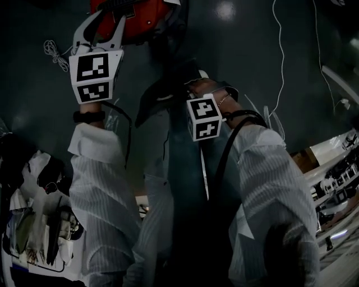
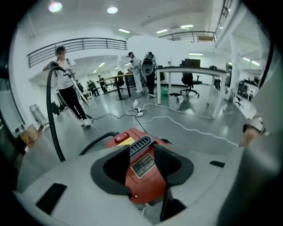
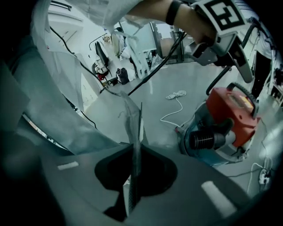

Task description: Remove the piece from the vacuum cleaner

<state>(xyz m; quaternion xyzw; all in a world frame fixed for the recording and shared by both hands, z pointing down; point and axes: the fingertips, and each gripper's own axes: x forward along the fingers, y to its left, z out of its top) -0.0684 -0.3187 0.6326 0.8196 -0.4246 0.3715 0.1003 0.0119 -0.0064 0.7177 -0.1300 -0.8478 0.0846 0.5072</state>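
Note:
The red vacuum cleaner (image 1: 140, 17) stands on the dark floor at the top of the head view. Its red lid (image 2: 141, 170), with a vent grille and a label, fills the gap between my left gripper's (image 2: 138, 152) jaws, whose pads lie against its sides. From the right gripper view the vacuum cleaner (image 3: 221, 128) shows a teal base and a black hose socket, with the left gripper (image 3: 234, 53) over its handle. My right gripper (image 3: 134, 156) is shut on a thin flat piece (image 3: 134, 119), seen edge on, held away from the vacuum. Its marker cube (image 1: 205, 117) sits mid-frame.
White cables (image 1: 280, 56) trail over the floor beyond the vacuum. A black hose (image 2: 95, 143) leaves the machine's far end. People (image 2: 66, 88) stand with another hose farther off, near desks (image 2: 190, 70). Shelving (image 1: 336, 168) lies at the right, and a bag of tools (image 1: 33, 235) at the lower left.

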